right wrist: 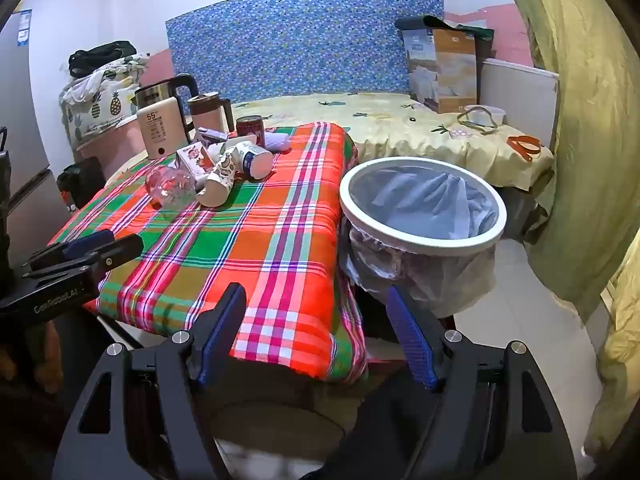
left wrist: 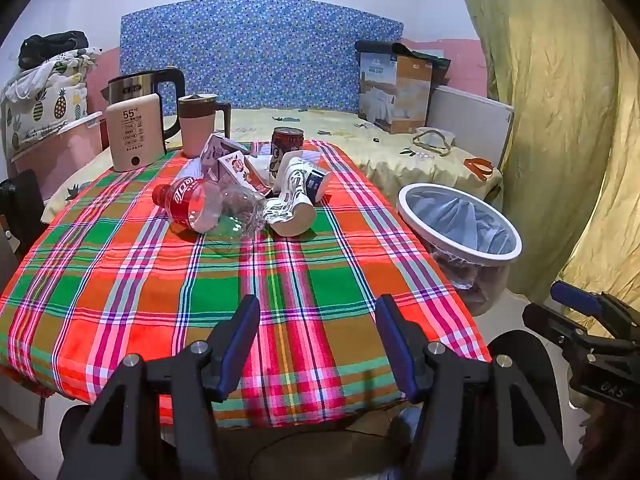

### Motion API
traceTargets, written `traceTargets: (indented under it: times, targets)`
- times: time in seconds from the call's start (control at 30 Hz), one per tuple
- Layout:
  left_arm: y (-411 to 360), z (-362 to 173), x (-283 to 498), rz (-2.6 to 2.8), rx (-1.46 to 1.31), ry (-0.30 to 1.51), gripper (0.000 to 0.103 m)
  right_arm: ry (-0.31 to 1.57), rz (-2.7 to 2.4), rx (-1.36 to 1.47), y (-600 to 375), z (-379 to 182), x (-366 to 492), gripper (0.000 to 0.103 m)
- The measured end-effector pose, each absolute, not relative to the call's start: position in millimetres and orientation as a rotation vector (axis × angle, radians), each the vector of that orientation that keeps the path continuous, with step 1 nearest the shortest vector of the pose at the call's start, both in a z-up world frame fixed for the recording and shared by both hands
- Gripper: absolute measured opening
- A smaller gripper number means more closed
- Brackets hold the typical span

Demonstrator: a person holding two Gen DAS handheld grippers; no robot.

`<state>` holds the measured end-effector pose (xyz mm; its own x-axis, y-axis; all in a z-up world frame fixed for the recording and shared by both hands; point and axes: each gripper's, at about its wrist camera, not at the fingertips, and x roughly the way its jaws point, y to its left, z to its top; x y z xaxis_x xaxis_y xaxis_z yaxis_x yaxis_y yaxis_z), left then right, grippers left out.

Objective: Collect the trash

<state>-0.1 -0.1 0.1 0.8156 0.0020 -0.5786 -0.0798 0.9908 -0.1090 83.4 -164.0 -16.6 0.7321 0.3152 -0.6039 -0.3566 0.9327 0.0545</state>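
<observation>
While both tongs (left wrist: 318,344) (right wrist: 316,336) gape empty, only right wrist shows fridge (right wrist: 24,152).

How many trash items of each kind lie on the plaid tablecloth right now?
Plastic bottle: 1
Soda can: 1
Paper cups: 2
Small cartons: 2
Total: 6. Crumpled white bits behind the pile are too unclear to count.
</observation>
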Motion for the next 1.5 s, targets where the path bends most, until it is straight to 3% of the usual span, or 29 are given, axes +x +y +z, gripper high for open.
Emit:
traceTargets:
  times: [1.5]
  targets:
    - [-3.2, 2.8, -5.1, 0.031, -0.135, 0.617, 0.062, 0.645, 0.363, -0.056, -166.4, -15.8, 83.8, 0.074]
